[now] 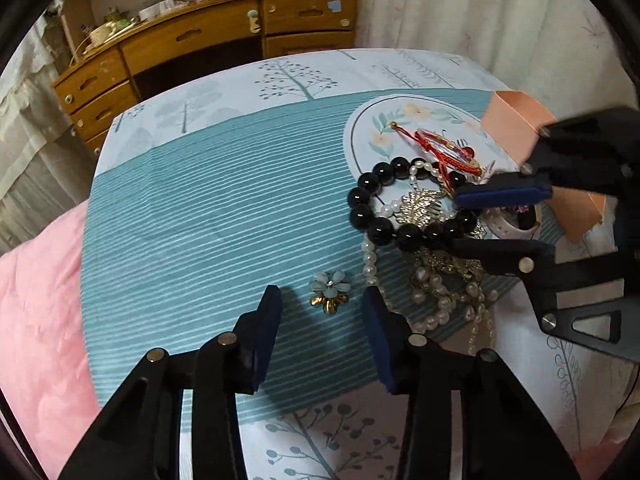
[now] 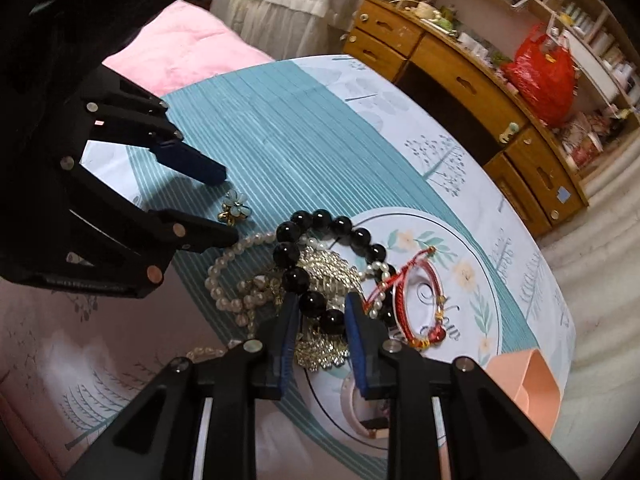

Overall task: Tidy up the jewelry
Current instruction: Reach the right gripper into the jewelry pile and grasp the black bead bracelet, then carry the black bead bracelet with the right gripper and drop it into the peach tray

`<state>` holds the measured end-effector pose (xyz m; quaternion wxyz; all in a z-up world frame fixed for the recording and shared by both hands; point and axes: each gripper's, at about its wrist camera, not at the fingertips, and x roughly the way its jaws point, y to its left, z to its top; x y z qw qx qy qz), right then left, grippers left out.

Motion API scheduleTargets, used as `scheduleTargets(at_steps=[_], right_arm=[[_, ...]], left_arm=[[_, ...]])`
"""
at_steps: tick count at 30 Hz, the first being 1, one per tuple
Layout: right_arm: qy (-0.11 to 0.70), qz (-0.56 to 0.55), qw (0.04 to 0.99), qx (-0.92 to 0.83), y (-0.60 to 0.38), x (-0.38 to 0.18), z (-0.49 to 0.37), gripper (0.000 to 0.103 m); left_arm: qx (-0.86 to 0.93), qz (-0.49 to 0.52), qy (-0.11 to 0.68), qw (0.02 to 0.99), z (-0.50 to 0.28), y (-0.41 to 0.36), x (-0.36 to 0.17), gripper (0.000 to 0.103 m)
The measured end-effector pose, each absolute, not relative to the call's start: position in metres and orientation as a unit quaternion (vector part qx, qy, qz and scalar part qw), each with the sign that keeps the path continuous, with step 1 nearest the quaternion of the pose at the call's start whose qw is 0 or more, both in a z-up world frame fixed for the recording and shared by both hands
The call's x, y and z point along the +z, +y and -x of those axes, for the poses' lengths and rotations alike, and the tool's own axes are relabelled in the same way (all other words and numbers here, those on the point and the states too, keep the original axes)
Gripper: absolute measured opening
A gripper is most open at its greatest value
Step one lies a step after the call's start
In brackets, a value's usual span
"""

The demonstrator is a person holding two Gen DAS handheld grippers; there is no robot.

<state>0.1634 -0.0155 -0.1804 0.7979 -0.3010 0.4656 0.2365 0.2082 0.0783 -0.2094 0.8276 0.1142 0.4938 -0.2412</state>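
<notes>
A pale blue and gold flower brooch (image 1: 330, 298) lies on the teal striped cloth (image 1: 208, 216). My left gripper (image 1: 322, 300) is open around it, and neither pad touches it; the right wrist view shows the same gripper (image 2: 229, 205) straddling the brooch (image 2: 235, 205). A black bead bracelet (image 2: 320, 220) rests on a heap of pearl strands (image 2: 224, 264) and a gold leaf piece (image 2: 324, 268). My right gripper (image 2: 323, 304) is shut on two of its beads, as the left wrist view confirms for this gripper (image 1: 464, 220). A red cord bracelet (image 2: 416, 300) lies on the round floral mat (image 2: 472, 264).
A peach paper box (image 2: 532, 384) stands at the mat's near right edge, with a white watch (image 2: 360, 412) beneath my right gripper. A wooden desk with drawers (image 1: 200, 40) stands beyond the table. Pink bedding (image 1: 40, 300) lies to the left.
</notes>
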Motion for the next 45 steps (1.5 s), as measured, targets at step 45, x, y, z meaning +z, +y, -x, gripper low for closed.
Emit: scheduleTargets(at_steps=[45], right_arm=[[0.424,-0.342,0.799,0.256,-0.171,-0.06,-0.137,0.015]], left_arm=[[-0.164,0.067,0.56,0.809,-0.144,0.077,-0.11,0.018]])
